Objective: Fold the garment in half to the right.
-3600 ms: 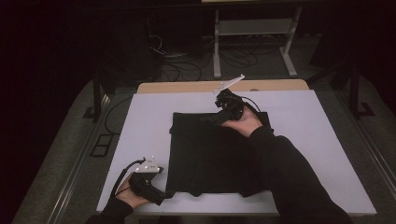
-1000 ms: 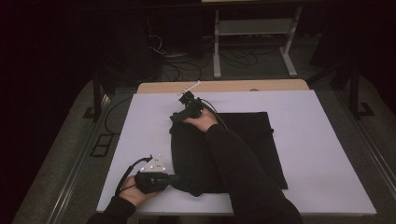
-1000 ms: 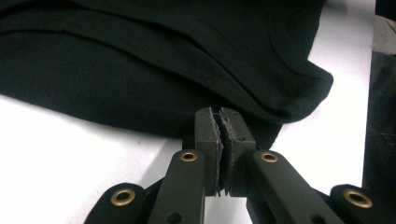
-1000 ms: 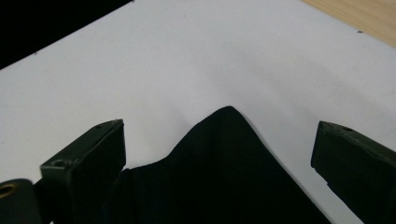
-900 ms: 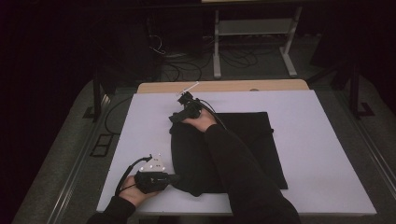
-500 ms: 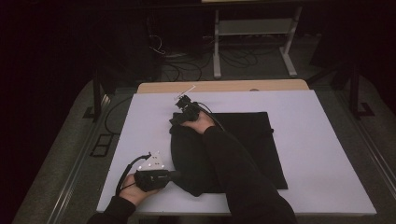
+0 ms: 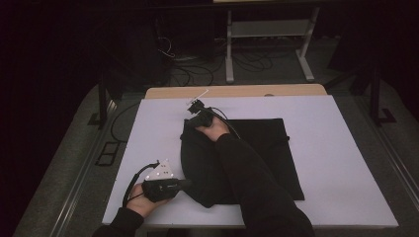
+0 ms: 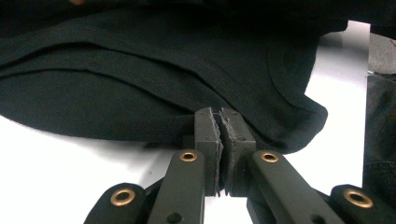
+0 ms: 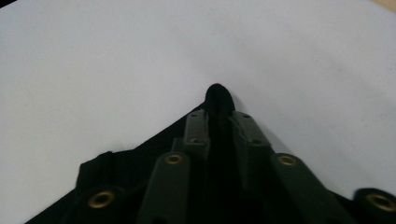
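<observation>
A black garment (image 7: 269, 148) lies on the white table (image 7: 346, 163), its left part bunched and folded over. My right gripper (image 7: 190, 120) is at the garment's far left corner. In the right gripper view its jaws (image 9: 218, 116) have just been closing and now pinch a peak of black cloth (image 9: 218, 95). At the near left edge, my left gripper (image 7: 186, 183) lies low on the table. The left gripper view has its jaws (image 8: 219, 120) shut on the garment's hemmed edge (image 8: 140, 70). The person's right sleeve (image 7: 247, 182) crosses over the cloth.
A wooden strip (image 7: 237, 91) runs along the table's far edge. Behind it on the dark floor are a metal stand (image 7: 267, 29) and loose cables (image 7: 197, 64). Bare white tabletop lies to the right of the garment and to the left of it.
Since the oldest frame the right gripper has moved from the garment's far right to its far left, and the cloth is now bunched at the left. Lately both hands have kept their places.
</observation>
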`<state>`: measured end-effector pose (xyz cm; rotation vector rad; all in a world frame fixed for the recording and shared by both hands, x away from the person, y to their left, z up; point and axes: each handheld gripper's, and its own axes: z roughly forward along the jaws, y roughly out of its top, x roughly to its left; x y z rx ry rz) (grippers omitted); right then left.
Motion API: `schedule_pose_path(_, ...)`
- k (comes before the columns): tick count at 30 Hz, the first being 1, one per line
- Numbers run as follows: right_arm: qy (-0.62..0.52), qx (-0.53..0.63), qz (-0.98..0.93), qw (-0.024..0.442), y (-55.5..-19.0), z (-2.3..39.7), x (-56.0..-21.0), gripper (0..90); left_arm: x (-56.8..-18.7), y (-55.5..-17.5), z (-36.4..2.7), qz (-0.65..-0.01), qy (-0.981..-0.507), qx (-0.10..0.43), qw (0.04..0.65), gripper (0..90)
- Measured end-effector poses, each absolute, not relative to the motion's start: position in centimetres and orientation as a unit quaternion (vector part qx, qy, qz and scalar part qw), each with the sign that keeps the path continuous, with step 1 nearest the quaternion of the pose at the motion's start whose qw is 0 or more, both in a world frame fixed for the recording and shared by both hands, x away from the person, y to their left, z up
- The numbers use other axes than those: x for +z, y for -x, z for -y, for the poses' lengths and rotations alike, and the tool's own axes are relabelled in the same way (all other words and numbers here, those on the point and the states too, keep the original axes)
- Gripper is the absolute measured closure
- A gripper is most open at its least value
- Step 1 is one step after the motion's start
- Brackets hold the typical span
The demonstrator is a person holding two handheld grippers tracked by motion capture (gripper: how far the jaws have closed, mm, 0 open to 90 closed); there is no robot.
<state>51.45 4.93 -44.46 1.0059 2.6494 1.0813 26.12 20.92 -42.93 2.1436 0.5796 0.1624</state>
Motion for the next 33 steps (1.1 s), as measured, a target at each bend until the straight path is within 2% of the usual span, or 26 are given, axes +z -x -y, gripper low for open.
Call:
schedule_pose_path(7,-0.326,0.348,-0.878,0.051,-51.3,-4.8,-44.0,82.0,-42.9,-26.1,-20.8,-0.232,-0.864,0.068,0.441,84.9)
schedule_pose_path(17,-0.323,0.363,-0.873,0.044,-51.0,-4.1,-43.0,82.3,-42.7,-26.0,-20.7,-0.232,-0.863,0.072,0.443,85.0)
schedule_pose_path(33,-0.323,0.405,-0.854,0.054,-50.0,-0.5,-40.0,82.4,-41.8,-25.7,-20.2,-0.222,-0.856,0.078,0.46,85.0)
